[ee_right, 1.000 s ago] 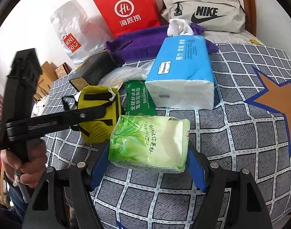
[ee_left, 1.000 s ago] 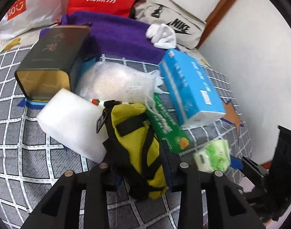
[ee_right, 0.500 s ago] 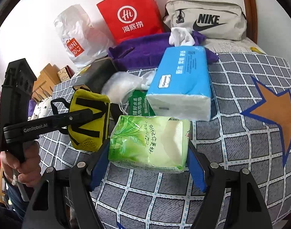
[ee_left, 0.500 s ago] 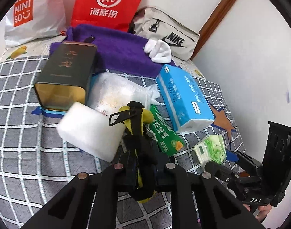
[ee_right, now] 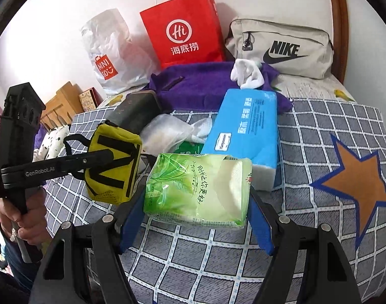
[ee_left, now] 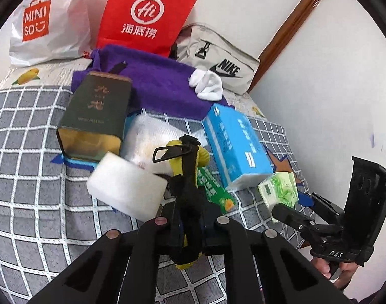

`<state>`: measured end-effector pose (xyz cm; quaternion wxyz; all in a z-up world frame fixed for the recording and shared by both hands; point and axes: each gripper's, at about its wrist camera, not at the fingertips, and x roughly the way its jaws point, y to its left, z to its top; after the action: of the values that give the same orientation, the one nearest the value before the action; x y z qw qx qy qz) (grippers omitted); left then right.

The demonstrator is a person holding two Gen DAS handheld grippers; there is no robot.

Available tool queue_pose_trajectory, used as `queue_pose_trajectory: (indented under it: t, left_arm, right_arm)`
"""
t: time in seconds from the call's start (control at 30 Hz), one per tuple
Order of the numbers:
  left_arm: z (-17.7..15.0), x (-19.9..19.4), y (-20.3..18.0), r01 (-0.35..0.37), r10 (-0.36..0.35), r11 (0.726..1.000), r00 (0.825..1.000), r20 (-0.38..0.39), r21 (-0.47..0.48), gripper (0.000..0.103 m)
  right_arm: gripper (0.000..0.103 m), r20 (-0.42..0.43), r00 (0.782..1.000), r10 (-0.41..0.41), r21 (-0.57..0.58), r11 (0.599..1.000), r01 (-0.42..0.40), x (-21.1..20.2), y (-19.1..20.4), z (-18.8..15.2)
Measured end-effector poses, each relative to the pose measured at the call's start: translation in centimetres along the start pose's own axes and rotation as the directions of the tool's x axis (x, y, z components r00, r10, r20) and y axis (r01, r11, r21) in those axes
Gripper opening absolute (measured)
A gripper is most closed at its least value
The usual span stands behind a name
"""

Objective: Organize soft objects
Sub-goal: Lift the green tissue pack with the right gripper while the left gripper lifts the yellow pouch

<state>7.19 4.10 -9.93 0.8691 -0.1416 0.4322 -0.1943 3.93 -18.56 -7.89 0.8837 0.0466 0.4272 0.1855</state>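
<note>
Two soft items are held above the checked bedspread (ee_right: 319,131): the yellow pouch (ee_right: 112,169) is clamped by the left gripper (ee_left: 190,217), and the green tissue pack (ee_right: 198,190) is squeezed by the right gripper (ee_right: 196,200), in front of the blue tissue box (ee_right: 246,129).

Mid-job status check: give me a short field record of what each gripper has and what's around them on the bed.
left gripper: jaws shut on the yellow pouch, lifted off the bedspread
right gripper: jaws shut on the green tissue pack, also raised
surface: grey checked bedspread
still lying there: blue tissue box, white foam block, dark tin, clear plastic bag, green packet
at the back: purple towel with white socks, red paper bag, Nike bag, Miniso bag
</note>
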Motion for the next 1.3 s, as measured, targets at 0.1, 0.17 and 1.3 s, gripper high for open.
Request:
queue_pose_trajectory:
  t: [0.1, 0.17, 1.3]
  left_arm:
    - [0.7, -0.5, 0.0, -0.008, 0.008, 1.0, 1.0, 0.015, -0.001, 0.009]
    - [1.4, -0.8, 0.1, -0.014, 0.013, 1.0, 1.0, 0.026, 0.006, 0.009]
    - [19.9, 2.6, 4.6, -0.161, 0.16, 0.987, 0.982, 0.097, 0.003, 0.009]
  right_arm:
    - [0.074, 0.005, 1.0, -0.008, -0.012, 1.0, 0.009, 0.0, 0.0, 0.8]
    - [0.074, 0.016, 1.0, -0.009, -0.023, 1.0, 0.01, 0.0, 0.0, 1.3]
    - [0.074, 0.059, 0.997, -0.039, -0.118, 0.992, 0.045, 7.9, -2.4, 21.1]
